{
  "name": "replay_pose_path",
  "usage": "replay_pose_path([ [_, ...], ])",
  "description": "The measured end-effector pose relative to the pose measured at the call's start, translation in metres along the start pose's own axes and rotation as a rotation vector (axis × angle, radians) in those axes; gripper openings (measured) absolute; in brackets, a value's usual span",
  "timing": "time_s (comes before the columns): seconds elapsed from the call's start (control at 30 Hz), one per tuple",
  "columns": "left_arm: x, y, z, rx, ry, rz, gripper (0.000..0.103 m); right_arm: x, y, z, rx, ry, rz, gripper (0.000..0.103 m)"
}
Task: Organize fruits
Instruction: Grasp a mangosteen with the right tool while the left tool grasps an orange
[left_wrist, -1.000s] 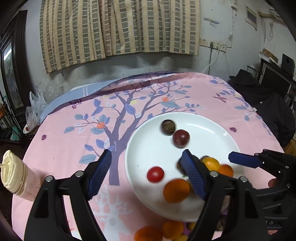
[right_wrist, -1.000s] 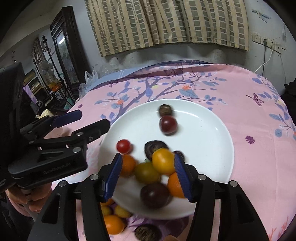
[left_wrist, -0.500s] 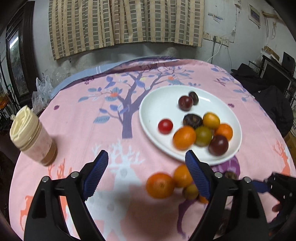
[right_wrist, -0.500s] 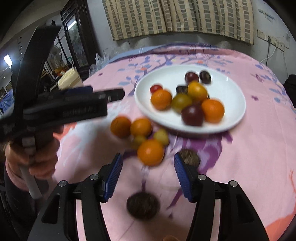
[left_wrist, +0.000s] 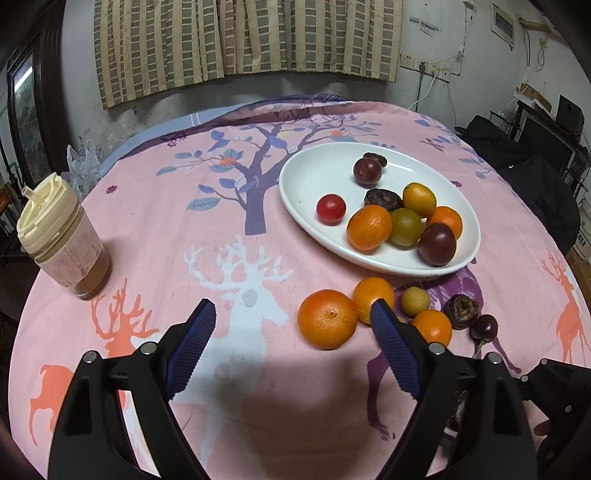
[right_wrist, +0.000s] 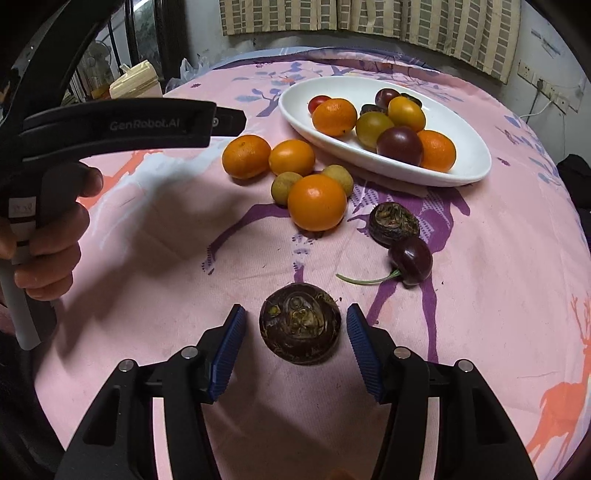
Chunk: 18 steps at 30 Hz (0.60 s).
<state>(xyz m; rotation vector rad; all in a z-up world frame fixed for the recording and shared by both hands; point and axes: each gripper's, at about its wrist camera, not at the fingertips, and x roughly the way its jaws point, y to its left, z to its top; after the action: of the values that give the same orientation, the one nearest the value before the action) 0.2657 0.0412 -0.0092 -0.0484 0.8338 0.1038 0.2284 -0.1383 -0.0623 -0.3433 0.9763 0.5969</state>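
Jaws gape on both grippers; right gripper (right_wrist: 295, 328) straddles a dark, wrinkled water chestnut (right_wrist: 300, 328).

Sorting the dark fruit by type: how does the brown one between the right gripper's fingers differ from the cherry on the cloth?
The water chestnut is brown, rough and flattened; the cherry is purple, glossy and round. The water chestnut looks bigger and stemless; the cherry has a green stem. Both lie on the pink tablecloth, off the plate.
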Motion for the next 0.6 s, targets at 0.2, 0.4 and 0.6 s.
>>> replay_pose_path([
  [0.2,0.005,0.008,-0.002,-0.008,0.015,-0.011,0.084,-0.004,0.0,-0.001,0.003,0.006,-0.002,0.042],
  [0.4,0.009,0.028,-0.002,-0.037,0.027,-0.026,0.083,-0.012,-0.016,0.017,0.066,-0.052,0.025,0.042],
  [0.6,0.022,0.024,-0.006,0.003,0.074,-0.097,0.073,-0.015,-0.04,0.041,0.147,-0.139,0.011,0.042],
])
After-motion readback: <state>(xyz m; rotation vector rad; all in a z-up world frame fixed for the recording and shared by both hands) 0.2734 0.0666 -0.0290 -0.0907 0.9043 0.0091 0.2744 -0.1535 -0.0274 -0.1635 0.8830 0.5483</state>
